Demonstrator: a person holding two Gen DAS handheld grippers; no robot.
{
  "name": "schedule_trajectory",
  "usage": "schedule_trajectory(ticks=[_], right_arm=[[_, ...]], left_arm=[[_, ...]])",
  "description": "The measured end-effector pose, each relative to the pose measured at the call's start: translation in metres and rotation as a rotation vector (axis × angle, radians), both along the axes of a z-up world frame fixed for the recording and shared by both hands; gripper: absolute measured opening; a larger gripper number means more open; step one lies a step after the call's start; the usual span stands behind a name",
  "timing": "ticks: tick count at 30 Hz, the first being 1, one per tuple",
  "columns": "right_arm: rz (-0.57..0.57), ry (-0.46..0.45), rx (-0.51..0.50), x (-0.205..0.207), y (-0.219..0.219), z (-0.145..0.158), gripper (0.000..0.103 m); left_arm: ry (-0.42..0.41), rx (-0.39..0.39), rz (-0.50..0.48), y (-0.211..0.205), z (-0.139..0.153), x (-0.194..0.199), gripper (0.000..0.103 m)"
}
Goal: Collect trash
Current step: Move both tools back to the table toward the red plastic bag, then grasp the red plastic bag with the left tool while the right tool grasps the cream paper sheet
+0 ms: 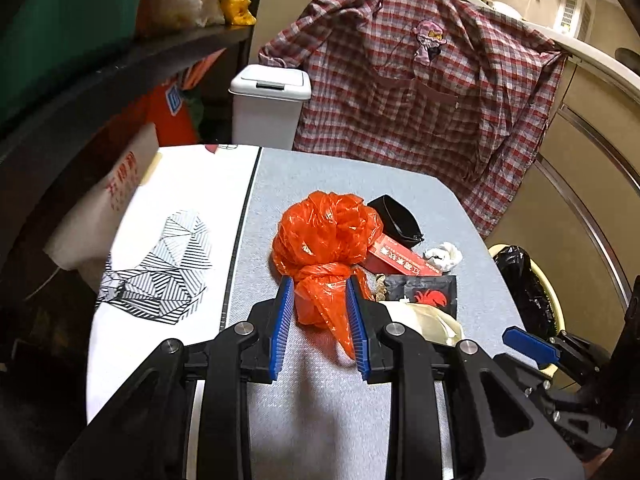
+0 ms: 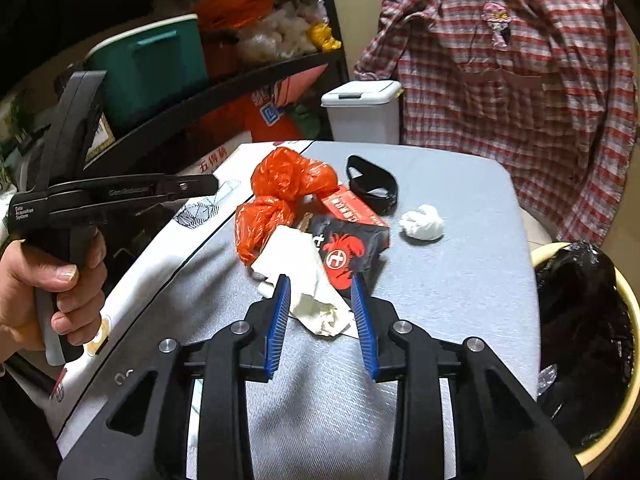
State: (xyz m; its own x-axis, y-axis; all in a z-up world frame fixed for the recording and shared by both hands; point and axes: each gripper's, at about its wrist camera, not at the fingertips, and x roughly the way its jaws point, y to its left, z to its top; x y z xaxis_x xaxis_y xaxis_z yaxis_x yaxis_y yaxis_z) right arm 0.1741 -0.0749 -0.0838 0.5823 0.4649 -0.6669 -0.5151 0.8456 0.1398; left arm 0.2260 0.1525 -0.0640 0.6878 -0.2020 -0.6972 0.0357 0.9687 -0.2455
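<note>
Between the left tongs [image 1: 320,292] lies the orange bag [image 1: 326,236]

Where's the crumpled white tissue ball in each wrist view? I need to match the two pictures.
Left wrist: crumpled white tissue ball sits right of centre, beside the red box's right end.
Right wrist: it lies alone on the grey mat, centre-right.
Shared landmark: white lidded bin behind the table.
</note>
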Motion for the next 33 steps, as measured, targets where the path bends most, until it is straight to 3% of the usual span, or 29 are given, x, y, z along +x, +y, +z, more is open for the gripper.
schedule_trajectory(ticks=[3, 9, 14, 17, 19, 25, 33], right_arm=[[0.011, 0.002, -0.021, 0.004, 0.007, -0.004, 0.035], [0.016, 0.017, -0.061, 0.011, 0.013, -0.017, 0.035], [0.023, 0.034, -0.087, 0.013, 0.019, -0.026, 0.035], [0.025, 0.030, -0.102, 0.013, 0.022, -0.027, 0.030], [0.025, 0.031, -0.103, 0.013, 0.022, -0.028, 0.020], [0.034, 0.035, -0.093, 0.012, 0.021, -0.024, 0.003], [0.048, 0.000, -0.086, 0.003, 0.019, -0.010, 0.000]], left_arm=[[0.011, 0.008, 0.001, -0.003, -0.009, 0.006, 0.040], [0.029, 0.004, -0.001, -0.005, -0.021, 0.014, 0.048], [0.055, 0.007, -0.008, -0.010, -0.031, 0.021, 0.048], [0.064, 0.014, -0.009, -0.011, -0.035, 0.023, 0.048], [0.076, 0.017, -0.013, -0.012, -0.038, 0.025, 0.048], [0.097, 0.015, -0.022, -0.014, -0.041, 0.028, 0.028], [0.086, 0.039, -0.019, -0.017, -0.031, 0.025, 0.014]])
